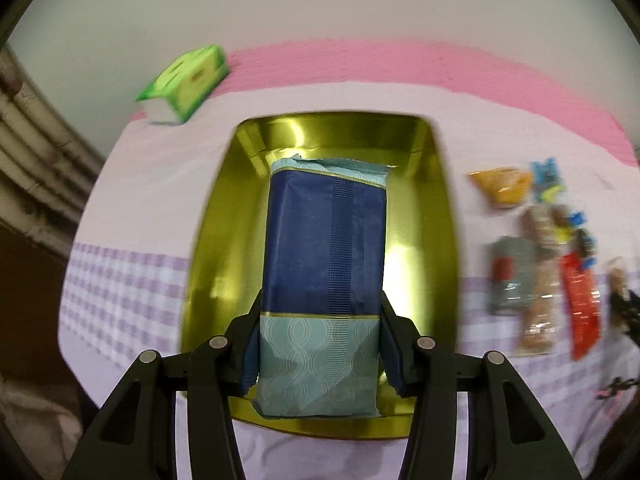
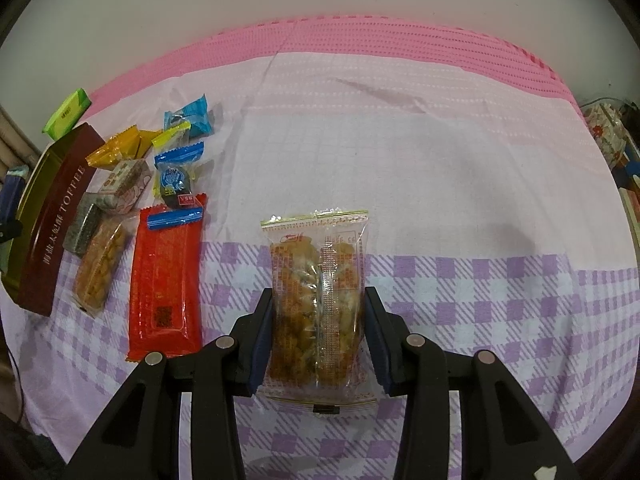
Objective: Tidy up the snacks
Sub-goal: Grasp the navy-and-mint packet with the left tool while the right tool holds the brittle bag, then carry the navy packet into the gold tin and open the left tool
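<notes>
Navy-and-teal wave-patterned packet, gold tin, red wrapper, lilac-checked cloth

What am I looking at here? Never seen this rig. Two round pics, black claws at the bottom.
No robot arm: a person holds a two-finger gripper in each hand, each with a fisheye camera looking along its fingers.

Left wrist view: the left gripper clamps a blue packet above an open gold tin. A green box lies behind.

Right wrist view: the right gripper clamps a clear snack bag over a checked cloth. To the left lie a red packet, small wrapped sweets and the tin's side, marked TOFFEE.
</notes>
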A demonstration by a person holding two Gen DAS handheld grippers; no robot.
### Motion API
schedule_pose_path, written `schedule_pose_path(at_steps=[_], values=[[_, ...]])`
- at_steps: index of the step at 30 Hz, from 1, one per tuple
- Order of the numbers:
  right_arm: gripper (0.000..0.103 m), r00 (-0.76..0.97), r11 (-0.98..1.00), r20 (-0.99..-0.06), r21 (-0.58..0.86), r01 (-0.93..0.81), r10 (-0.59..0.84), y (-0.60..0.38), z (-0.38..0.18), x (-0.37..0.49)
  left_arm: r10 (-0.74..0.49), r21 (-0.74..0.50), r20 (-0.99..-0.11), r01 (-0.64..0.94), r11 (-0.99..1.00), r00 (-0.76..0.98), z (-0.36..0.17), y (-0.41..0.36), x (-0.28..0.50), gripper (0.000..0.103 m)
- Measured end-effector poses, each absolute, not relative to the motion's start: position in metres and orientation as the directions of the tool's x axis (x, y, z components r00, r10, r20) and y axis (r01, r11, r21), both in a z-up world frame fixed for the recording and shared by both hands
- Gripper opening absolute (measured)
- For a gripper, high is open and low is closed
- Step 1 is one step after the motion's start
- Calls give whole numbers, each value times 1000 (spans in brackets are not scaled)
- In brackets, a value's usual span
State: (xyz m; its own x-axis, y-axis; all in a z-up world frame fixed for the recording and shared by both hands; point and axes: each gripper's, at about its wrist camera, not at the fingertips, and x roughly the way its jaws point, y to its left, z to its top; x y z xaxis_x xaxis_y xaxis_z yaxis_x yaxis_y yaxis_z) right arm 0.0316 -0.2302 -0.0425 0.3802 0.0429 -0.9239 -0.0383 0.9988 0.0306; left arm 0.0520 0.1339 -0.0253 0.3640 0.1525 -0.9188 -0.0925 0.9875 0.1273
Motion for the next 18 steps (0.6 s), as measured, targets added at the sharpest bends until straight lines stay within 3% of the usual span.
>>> schedule_pose_path(at_steps=[18], values=[[42,326,999,-945,-34,-22,-25,-215,-44,47,220,213,-938,-55,976,268,-71,179,48,50]])
